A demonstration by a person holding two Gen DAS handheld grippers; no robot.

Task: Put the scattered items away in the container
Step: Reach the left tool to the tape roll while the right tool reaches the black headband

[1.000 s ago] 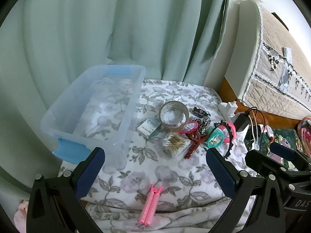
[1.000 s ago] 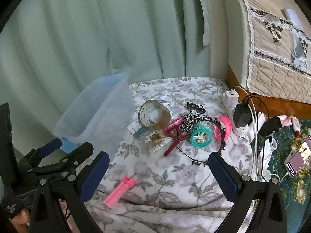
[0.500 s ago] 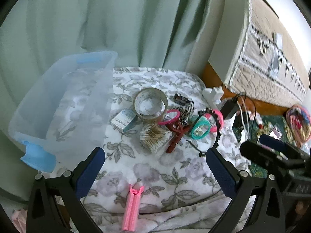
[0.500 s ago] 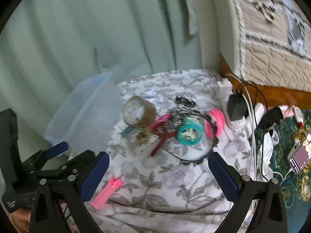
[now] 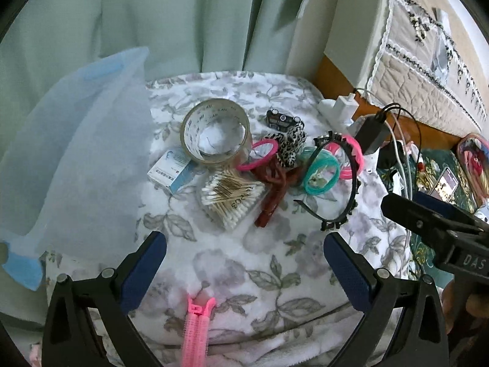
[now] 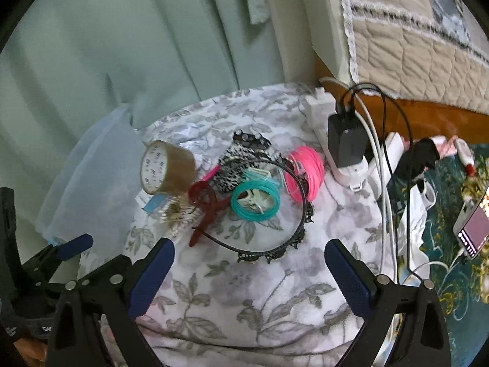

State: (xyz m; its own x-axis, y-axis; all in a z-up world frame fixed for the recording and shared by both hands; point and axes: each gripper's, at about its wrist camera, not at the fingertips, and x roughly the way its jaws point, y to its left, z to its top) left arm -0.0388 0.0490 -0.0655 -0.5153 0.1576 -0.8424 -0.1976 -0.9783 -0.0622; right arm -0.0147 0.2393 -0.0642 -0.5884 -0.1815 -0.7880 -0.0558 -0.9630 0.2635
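Left wrist: left tool [image 5: 244, 263] spread wide, empty, above pink clip [image 5: 197, 327]; right tool [image 6: 249, 263] likewise apart, empty.

At my nine o'clock sits the clear blue-handled container [image 5: 76, 153]; scattered items [image 5: 269, 165] lie heaped at twelve, a pink clip [image 5: 197, 327] at six.

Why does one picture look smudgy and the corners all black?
Right wrist view: motion blur smears the tape roll and cotton swabs. Left wrist view: sharper, the cotton swabs look crisp. Both views: the fisheye lens leaves black corners and bends the curtain edges.
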